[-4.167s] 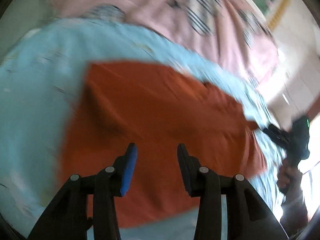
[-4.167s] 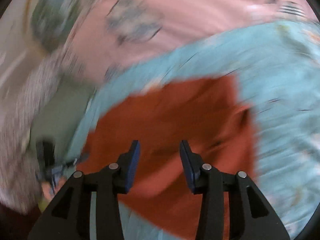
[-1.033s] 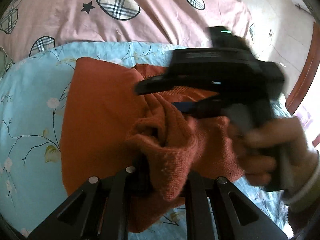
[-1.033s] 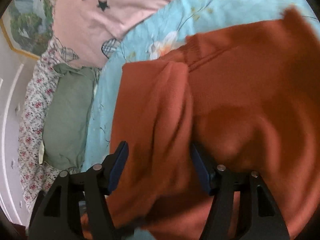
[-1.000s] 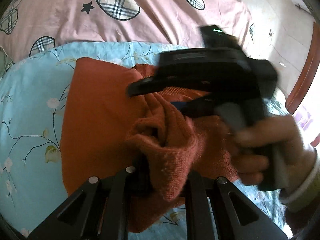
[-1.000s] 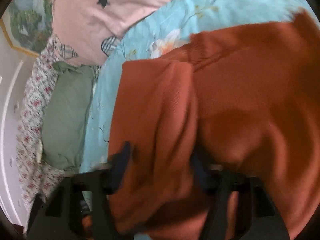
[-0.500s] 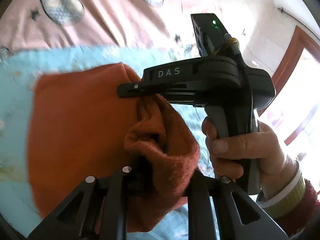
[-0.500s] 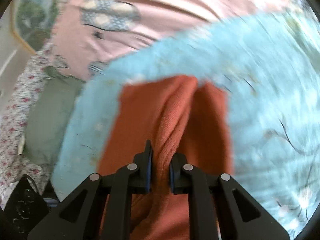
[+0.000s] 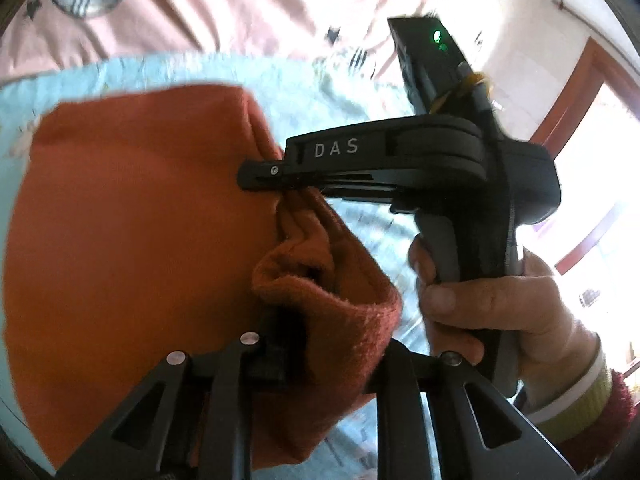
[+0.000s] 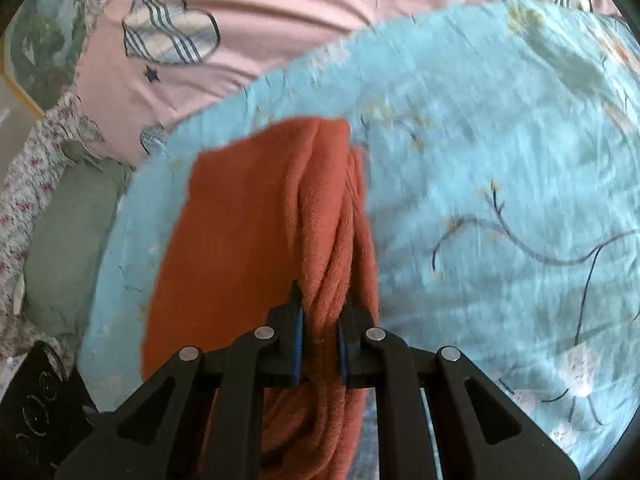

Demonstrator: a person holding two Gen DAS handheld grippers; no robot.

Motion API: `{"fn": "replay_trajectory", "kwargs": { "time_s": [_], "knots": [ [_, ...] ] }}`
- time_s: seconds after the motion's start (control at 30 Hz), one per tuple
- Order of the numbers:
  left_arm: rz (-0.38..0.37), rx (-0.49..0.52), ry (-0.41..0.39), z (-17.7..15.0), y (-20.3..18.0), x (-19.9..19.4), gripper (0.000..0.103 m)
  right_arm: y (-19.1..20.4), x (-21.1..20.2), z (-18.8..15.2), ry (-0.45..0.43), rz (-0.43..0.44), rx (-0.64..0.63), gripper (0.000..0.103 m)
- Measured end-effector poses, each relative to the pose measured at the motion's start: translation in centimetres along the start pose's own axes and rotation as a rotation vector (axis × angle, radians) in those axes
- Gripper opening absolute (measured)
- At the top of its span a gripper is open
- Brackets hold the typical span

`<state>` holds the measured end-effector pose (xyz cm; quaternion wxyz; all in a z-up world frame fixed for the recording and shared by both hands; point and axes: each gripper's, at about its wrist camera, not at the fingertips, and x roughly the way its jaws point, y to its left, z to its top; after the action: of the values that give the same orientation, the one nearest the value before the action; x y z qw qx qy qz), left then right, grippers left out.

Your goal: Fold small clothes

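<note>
A rust-orange knit garment [image 9: 132,224] is held up off the light blue floral sheet [image 10: 500,152]. My left gripper [image 9: 320,344] is shut on a bunched edge of the garment, which covers its fingertips. My right gripper [image 10: 320,320] is shut on a gathered fold of the same garment [image 10: 248,216], which hangs down and away to the sheet. In the left wrist view the right gripper [image 9: 264,176] shows from the side, held by a hand, pinching the cloth a short way beyond my left grip.
A pink bedcover with plaid hearts [image 10: 240,20] lies beyond the blue sheet. A green pillow [image 10: 68,240] and floral fabric [image 10: 24,184] lie at the left. A bright doorway with a red-brown frame [image 9: 592,92] is at the right.
Both grippers, open over the flat garment earlier, have closed on its edge. Over the last second they lifted the cloth, so it now hangs folded lengthwise between them.
</note>
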<state>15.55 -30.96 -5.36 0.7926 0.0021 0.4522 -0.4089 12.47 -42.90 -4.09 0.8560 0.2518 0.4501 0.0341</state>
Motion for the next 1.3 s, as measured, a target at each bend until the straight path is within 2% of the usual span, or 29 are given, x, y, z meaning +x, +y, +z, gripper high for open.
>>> {"fn": "replay_trajectory", "kwargs": {
  "time_s": [0.07,0.1,0.13,0.17,0.2,0.23,0.27,0.3,0.4,0.43,0.53,0.57,0.6,0.63,0.67,0.7,0.83,0.9,0.97,1.07,1.1,1.13,1.17,1.23,1.27,1.3],
  "knots": [
    [-0.009,-0.009,0.000,-0.6,0.5,-0.6,0.025,-0.2,-0.5,-0.2,-0.011,0.007,0.019,0.022],
    [-0.011,-0.009,0.004,-0.8,0.6,-1.1,0.041,-0.1,-1.1,-0.3,-0.027,-0.005,0.022,0.025],
    [-0.013,-0.008,0.017,-1.0,0.8,-1.6,0.053,0.1,-1.8,-0.4,-0.045,-0.019,0.023,0.026],
    [-0.003,-0.007,0.025,-1.3,1.0,-2.5,0.070,0.2,-2.6,-0.7,-0.061,-0.026,0.026,0.033],
    [0.016,-0.004,0.019,-1.6,1.1,-3.5,0.080,0.1,-3.3,-1.1,-0.075,-0.024,0.032,0.048],
    [0.058,0.005,0.005,-2.1,1.4,-5.2,0.085,0.2,-3.8,-1.4,-0.086,-0.022,0.037,0.058],
    [0.095,0.009,-0.011,-2.5,1.7,-6.3,0.089,0.4,-4.2,-1.8,-0.099,-0.017,0.040,0.072],
    [0.133,0.003,-0.024,-2.7,2.5,-7.4,0.093,0.8,-4.7,-2.4,-0.114,-0.005,0.036,0.076],
    [0.336,-0.017,-0.013,-3.8,4.3,-9.9,0.103,1.4,-5.1,-4.0,-0.106,0.024,0.034,0.076],
    [0.415,-0.026,-0.005,-3.8,5.3,-10.5,0.103,1.6,-5.1,-4.2,-0.105,0.028,0.034,0.076],
    [0.474,-0.072,0.056,-3.6,8.2,-11.1,0.103,2.1,-5.2,-4.9,-0.106,0.018,0.024,0.077],
    [0.533,-0.084,0.094,-3.8,9.0,-11.2,0.102,2.1,-5.2,-5.1,-0.107,0.014,0.021,0.077],
    [0.614,-0.093,0.102,-3.8,9.9,-11.3,0.099,2.0,-5.3,-5.2,-0.107,0.014,0.019,0.077],
    [0.665,-0.102,0.094,-3.5,10.5,-11.3,0.097,1.9,-5.3,-5.3,-0.106,0.015,0.020,0.077],
    [0.681,-0.115,0.075,-3.6,11.1,-11.5,0.096,1.6,-5.3,-5.2,-0.101,0.011,0.025,0.077],
    [0.673,-0.136,0.055,-3.7,11.7,-11.7,0.096,1.4,-5.2,-5.1,-0.099,0.009,0.027,0.077],
    [0.540,-0.270,0.009,-2.0,14.4,-10.1,0.096,0.4,-4.5,-4.6,-0.087,0.028,0.047,0.077],
    [0.486,-0.321,0.032,-1.2,15.7,-8.5,0.096,0.0,-3.8,-4.2,-0.070,0.045,0.053,0.077],
    [0.386,-0.370,0.059,-0.5,16.9,-6.8,0.095,-0.5,-2.6,-3.6,-0.049,0.066,0.064,0.077],
    [0.253,-0.388,0.059,0.5,17.6,-5.1,0.095,-1.3,-0.8,-3.0,-0.010,0.095,0.092,0.077],
    [0.176,-0.383,0.074,0.9,17.8,-4.2,0.095,-1.4,0.0,-2.9,0.009,0.117,0.103,0.071],
    [0.142,-0.377,0.087,1.2,17.8,-3.7,0.095,-1.4,0.5,-3.0,0.019,0.139,0.108,0.065],
    [0.125,-0.371,0.101,1.4,17.8,-2.8,0.093,-1.3,0.9,-3.0,0.032,0.154,0.116,0.054],
    [0.105,-0.326,0.098,2.1,17.6,-1.6,0.070,-1.4,1.3,-3.3,0.042,0.173,0.155,0.045],
    [0.102,-0.309,0.098,2.2,17.4,-1.4,0.064,-1.4,1.3,-3.4,0.045,0.186,0.171,0.037],
    [0.112,-0.297,0.085,2.3,17.1,-1.6,0.054,-1.2,1.2,-3.6,0.036,0.195,0.190,0.034]
  ]
}}
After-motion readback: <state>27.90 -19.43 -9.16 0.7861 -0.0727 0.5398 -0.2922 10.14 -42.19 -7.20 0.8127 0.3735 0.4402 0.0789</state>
